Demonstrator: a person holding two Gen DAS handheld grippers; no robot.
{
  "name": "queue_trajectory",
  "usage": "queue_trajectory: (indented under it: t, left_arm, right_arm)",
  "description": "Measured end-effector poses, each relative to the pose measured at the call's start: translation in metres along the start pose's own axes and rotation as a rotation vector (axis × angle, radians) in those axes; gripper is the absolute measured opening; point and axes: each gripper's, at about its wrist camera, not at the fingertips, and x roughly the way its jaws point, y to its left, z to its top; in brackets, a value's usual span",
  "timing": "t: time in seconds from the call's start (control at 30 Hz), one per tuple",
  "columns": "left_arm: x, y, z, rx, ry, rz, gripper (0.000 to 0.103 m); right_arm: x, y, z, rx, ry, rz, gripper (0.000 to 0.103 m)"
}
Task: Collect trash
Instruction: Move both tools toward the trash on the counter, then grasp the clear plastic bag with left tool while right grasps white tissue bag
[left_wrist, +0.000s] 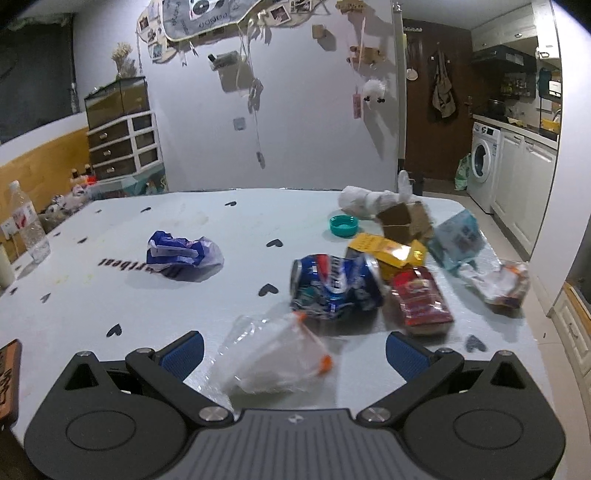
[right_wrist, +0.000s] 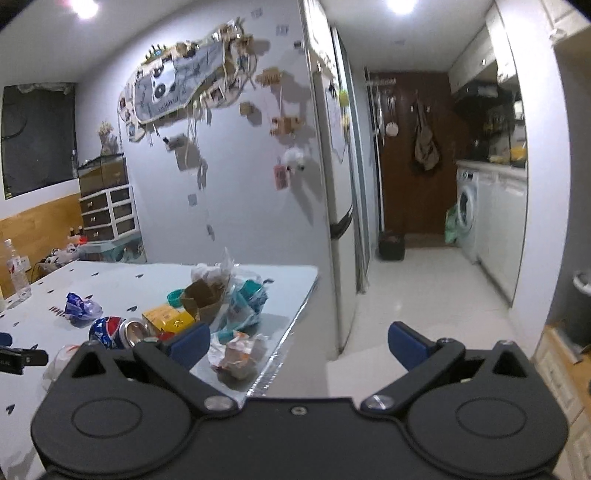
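On the pale heart-printed table (left_wrist: 110, 280), a crushed can (left_wrist: 332, 286) lies among wrappers.

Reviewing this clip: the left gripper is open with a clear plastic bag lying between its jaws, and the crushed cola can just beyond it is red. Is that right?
Not quite. The crushed cola can is blue, not red, as the left wrist view shows; the red item is a packet beside it. The rest holds: the left gripper is open and the clear plastic bag lies between its jaws.

left wrist: low over my table (left_wrist: 110, 295), looking across at the close litter
right wrist: higher, off its corner, toward the kitchen
shared: crushed can (left_wrist: 334, 286) (right_wrist: 110, 331)
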Motion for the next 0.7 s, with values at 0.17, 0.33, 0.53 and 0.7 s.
queue_trajectory:
  t: [0.17,0.33,0.53,0.7]
  left_arm:
    - [0.028,0.022,0.001,0.022,0.034,-0.028,0.103]
    - [0.044,0.025,0.0,0.059,0.032,-0.072,0.096]
    - [0.055,0.002,0.001,0.213,0.061,-0.027,0.07]
    - [0.065,-0.012,0.005,0.314,0.106,0.025,0.059]
  right_arm:
    - [0.038,0.009,-0.006,0.047,0.009,0.05,0.103]
    - [0.073,0.016,-0.011,0.093,0.082,0.118,0.103]
    - [0.111,0.023,-0.021,0.159,0.184,0.131,0.085]
    - [0.134,0.033,-0.03,0.186,0.24,0.153,0.075]
